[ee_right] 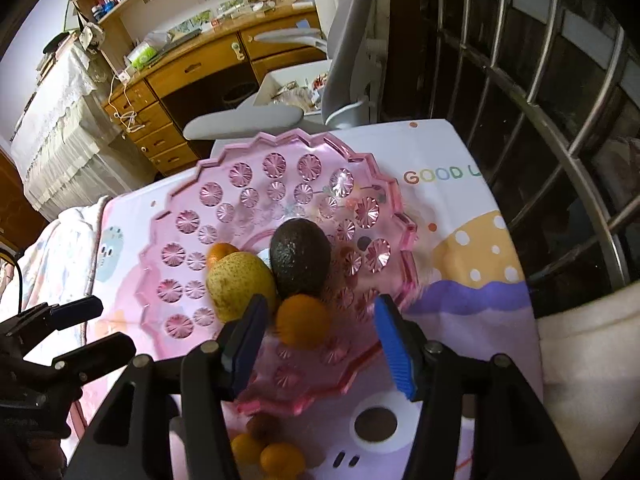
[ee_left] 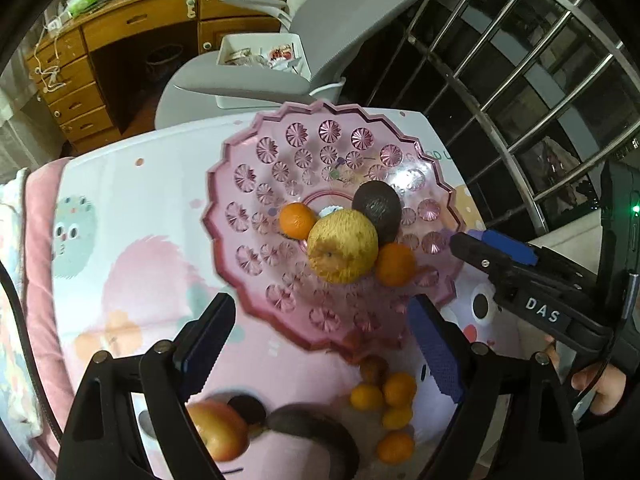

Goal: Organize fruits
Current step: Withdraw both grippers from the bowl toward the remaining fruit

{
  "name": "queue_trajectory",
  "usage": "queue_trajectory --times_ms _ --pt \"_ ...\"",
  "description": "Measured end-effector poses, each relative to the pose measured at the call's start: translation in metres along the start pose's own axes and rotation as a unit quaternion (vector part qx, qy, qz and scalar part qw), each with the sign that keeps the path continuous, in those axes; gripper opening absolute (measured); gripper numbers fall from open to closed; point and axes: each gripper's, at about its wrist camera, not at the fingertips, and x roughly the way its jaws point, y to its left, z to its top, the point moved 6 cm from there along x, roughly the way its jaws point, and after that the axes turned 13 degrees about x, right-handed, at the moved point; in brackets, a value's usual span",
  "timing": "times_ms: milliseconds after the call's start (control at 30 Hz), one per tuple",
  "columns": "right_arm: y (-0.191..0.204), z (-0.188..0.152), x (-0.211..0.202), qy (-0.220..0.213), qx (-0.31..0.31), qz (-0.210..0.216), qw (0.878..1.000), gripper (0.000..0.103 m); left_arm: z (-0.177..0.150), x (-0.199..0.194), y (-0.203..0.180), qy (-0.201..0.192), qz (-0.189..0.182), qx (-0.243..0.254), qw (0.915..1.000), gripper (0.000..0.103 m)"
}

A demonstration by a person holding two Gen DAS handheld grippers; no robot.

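While the left claw (ee_left: 320, 354) blocks a blurred red-yellow apple (ee_left: 218, 430) below it, both claws gape empty; beyond the right claw (ee_right: 320, 342), the dark avocado (ee_right: 300, 258) lies in the pink scalloped glass dish (ee_right: 224, 208), its long axis pointing away.

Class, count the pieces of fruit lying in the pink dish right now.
4: a yellow pear in the middle, a dark avocado behind it, one orange on its left, another orange on its right. Smaller ones may be hidden.

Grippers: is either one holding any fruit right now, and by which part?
Nothing is held. The left gripper and right gripper both stand open above the pink bowl; the nearest orange lies in the bowl, clear of the pads.
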Motion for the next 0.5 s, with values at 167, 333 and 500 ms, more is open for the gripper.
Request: queue_trajectory --times_ms 167,333,500 --pt "0.007 -0.018 -0.032 -0.014 0.003 0.002 1.0 0.056 -0.024 -0.038 0.006 -0.016 0.011 0.001 0.9998 0.087" --pt "0.012 -0.043 -0.063 -0.026 0.012 0.003 1.0 0.056 -0.051 -0.069 0.012 -0.021 0.02 0.007 0.9995 0.087" --pt "0.013 -0.073 -0.087 -0.029 0.028 0.002 0.999 0.056 -0.075 -0.091 0.019 -0.024 0.025 0.007 0.9994 0.087"
